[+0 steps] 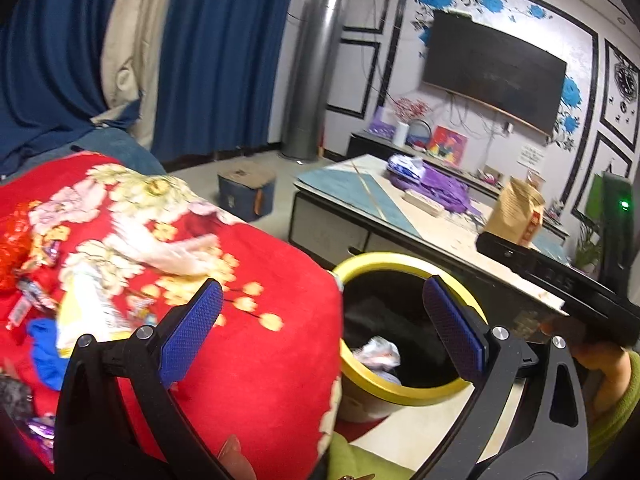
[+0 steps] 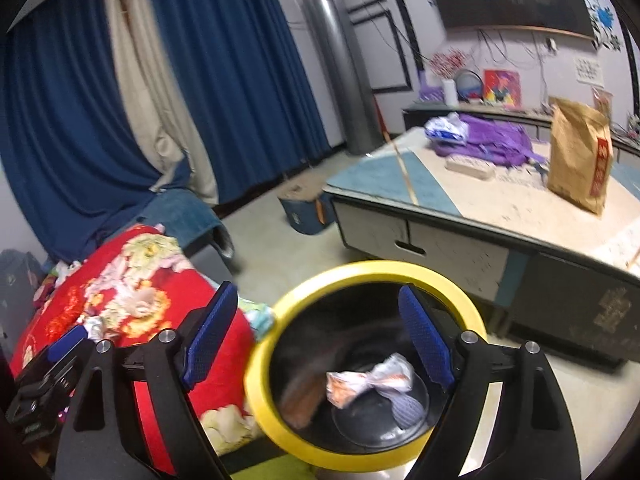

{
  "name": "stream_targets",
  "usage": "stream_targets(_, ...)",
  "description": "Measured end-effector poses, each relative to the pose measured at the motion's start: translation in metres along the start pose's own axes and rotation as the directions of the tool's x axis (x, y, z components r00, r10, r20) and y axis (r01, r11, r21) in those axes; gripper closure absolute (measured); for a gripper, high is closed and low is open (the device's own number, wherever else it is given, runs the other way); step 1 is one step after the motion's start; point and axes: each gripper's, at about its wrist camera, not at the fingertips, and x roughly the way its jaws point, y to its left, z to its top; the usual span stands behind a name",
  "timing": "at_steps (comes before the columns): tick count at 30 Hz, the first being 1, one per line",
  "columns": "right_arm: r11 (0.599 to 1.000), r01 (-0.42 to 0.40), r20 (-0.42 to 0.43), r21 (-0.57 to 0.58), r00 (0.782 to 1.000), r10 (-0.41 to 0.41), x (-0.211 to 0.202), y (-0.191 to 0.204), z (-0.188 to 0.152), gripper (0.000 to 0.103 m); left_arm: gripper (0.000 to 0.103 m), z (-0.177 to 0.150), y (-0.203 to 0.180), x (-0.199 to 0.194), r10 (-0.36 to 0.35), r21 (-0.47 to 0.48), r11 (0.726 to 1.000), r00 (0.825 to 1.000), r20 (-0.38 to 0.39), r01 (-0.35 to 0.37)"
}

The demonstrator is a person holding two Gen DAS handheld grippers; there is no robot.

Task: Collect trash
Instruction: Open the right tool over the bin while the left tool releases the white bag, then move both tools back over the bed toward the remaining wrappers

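Both grippers spread wide, nothing between the pads – left gripper (image 1: 322, 330) straddling the gap between the red floral blanket (image 1: 248, 360) and the yellow-rimmed bin (image 1: 416, 398), right gripper (image 2: 320, 340) hanging right over the bin's mouth. Crumpled wrapper (image 2: 370, 380) already lying at the bottom of the bin, a bluish-grey wad just beside it, so looks like the drop part is done and the next pick is what counts. More trash waiting at the left edge of the blanket: loose candy wrappers (image 1: 36, 296), something red and crinkly at the far left edge, a blue scrap (image 1: 46, 354) near the bottom left corner. Best bet from here – keep the jaws wide on the way over, come down on one wrapper at a time, and pinch the wrapper only, not a fold of the blanket with it (soft plush, easy to snag). Light crinkly stuff probably slips, so close fully before lifting. Worth carrying it clear over the yellow rim before letting go, since the bin sits tight against the blanket's right edge and a short drop could land on the cloth. Also worth watching the two grippers near each other over the bin. Coffee table (image 2: 516, 208) behind has a brown paper bag (image 2: 580, 156) – can't tell if that's trash.
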Motion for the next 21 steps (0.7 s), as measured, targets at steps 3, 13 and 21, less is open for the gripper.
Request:
stream_targets(3, 1.0, -0.024, 0.028, -0.02, 0.999, 0.024, -0.008, 0.013, 0.003, 0.021, 0.011, 0.004, 0.009, -0.01, 0.034, -0.005, 0.999, 0.999, 0.033, -0.034)
stream_targets(13, 0.992, -0.082, 0.043, -0.093, 0.995, 0.086, -0.025, 0.051, 0.002, 0.019, 0.011, 0.018, 0.039, -0.039, 0.108, -0.058, 0.993, 0.987, 0.119, -0.102)
stream_targets(21, 0.981, -0.126, 0.033, -0.149, 0.991, 0.132, -0.03, 0.081, -0.005, 0.018, 0.011, 0.024, 0.064, -0.061, 0.182, -0.113, 0.98, 0.97, 0.163, -0.165)
